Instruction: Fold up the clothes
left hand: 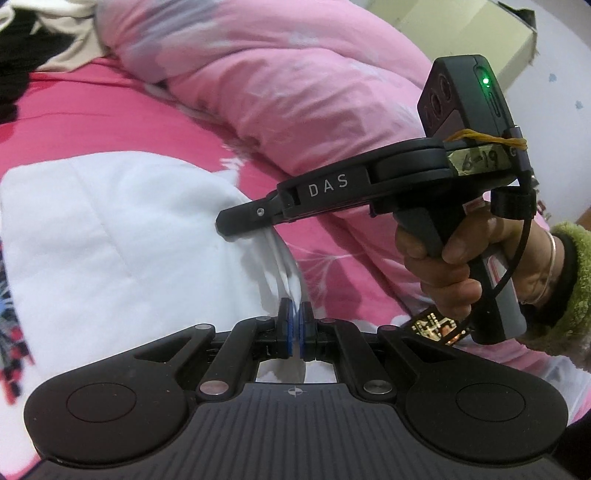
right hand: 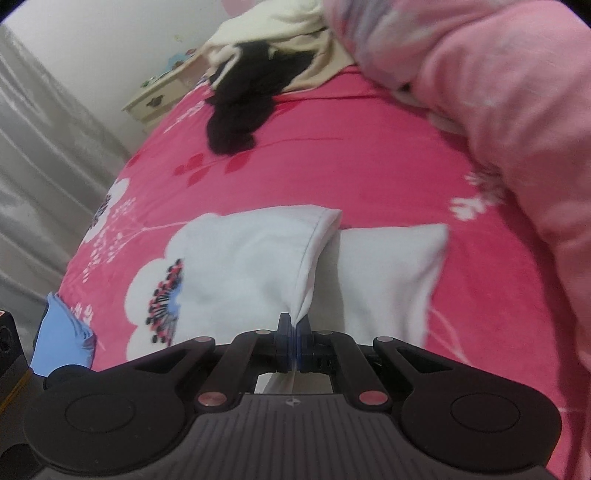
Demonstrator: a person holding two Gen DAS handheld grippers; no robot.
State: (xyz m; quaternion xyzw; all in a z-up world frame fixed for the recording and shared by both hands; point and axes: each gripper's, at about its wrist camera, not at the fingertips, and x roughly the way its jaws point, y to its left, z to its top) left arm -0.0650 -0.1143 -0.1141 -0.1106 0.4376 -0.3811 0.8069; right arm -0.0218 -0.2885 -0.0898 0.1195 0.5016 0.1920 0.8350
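Bright pink floral bedding covers the bed where the folding takes place. On it lies a white garment, partly folded, one layer lifted into a ridge that runs up from the near edge. The right gripper has its jaws pressed together on that raised white edge, the cloth pinched between the blue pads. The left gripper is likewise clamped on a fold of the same white garment, a strip of fabric rising from its closed jaws. In the left wrist view the right gripper shows from the side, its tip touching the white cloth, held by a hand with a bangle and a green fuzzy sleeve. Beside the garment a puffy pale pink quilt is heaped. Farther off lie a black garment and a cream cloth, near a cream nightstand. A blue cloth sits at the bed's edge by a grey curtain.
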